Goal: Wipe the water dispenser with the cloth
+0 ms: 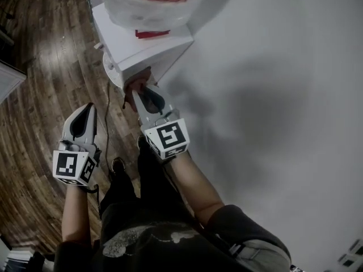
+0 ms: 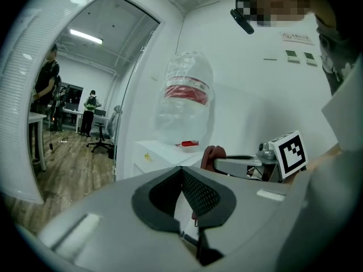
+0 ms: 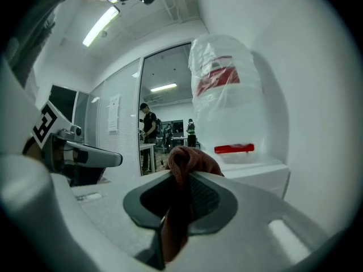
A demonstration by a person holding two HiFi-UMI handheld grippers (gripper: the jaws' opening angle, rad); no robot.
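The white water dispenser (image 1: 142,44) stands against the wall, with a clear bottle (image 1: 150,1) bearing a red label on top. My right gripper (image 1: 148,95) is shut on a reddish-brown cloth (image 1: 136,86), which sits at the dispenser's upper front edge. In the right gripper view the cloth (image 3: 190,157) bulges out between the jaws of the right gripper (image 3: 178,200), with the bottle (image 3: 224,89) just beyond. My left gripper (image 1: 85,118) hangs to the left, apart from the dispenser, its jaws together and holding nothing. In the left gripper view the left gripper (image 2: 182,194) faces the dispenser (image 2: 161,152) and the cloth (image 2: 212,154).
A white wall (image 1: 272,95) runs along the right, and wooden floor (image 1: 39,106) lies to the left. A dark cable (image 1: 108,103) hangs down by the dispenser. Through a glass doorway, people (image 2: 91,109) and an office chair (image 2: 102,135) stand in a far room.
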